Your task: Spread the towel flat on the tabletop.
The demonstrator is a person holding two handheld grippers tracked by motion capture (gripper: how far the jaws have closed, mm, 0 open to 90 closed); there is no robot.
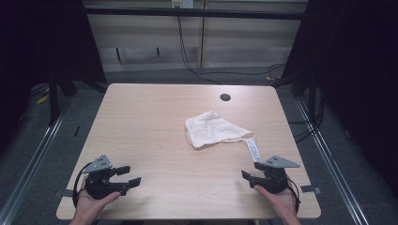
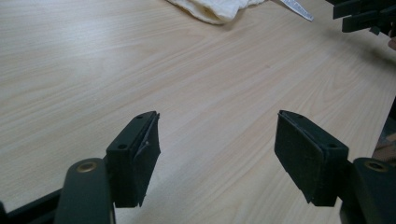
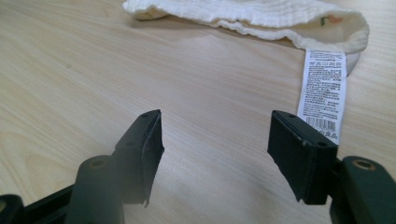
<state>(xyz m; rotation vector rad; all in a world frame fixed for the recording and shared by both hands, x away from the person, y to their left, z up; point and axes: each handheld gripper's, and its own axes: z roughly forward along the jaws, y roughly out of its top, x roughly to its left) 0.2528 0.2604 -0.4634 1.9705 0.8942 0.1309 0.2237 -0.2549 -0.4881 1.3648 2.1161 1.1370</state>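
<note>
Pale wood grain, smooth and matte, runs under both of my grippers; the table (image 1: pixel 155 122) is a light laminate with rounded corners. My left gripper (image 1: pixel 127 177) rests low at the near left edge, its jaws spread wide with nothing between them, only bare tabletop showing in the gap. I judge I am parked here, not yet committed to anything. Its black pads (image 2: pixel 140 154) look rubbery and flat-faced, blocky in shape.

Ahead of those fingers and off toward my other hand lies the cloth (image 1: pixel 213 130), cream-white, soft, finely ribbed or crinkled like gauze, rumpled into a rough triangle. A stiff white care label (image 3: pixel 323 93), printed with small text and a barcode, trails from its corner toward me.

My right gripper (image 1: pixel 251 176) sits at the near right, jaws also wide and empty. The label's end lies just beyond my right-hand pad (image 3: pixel 299 158), the cloth's folded edge farther ahead. That placement suggests the label or hem is my easiest first pinch.
</note>
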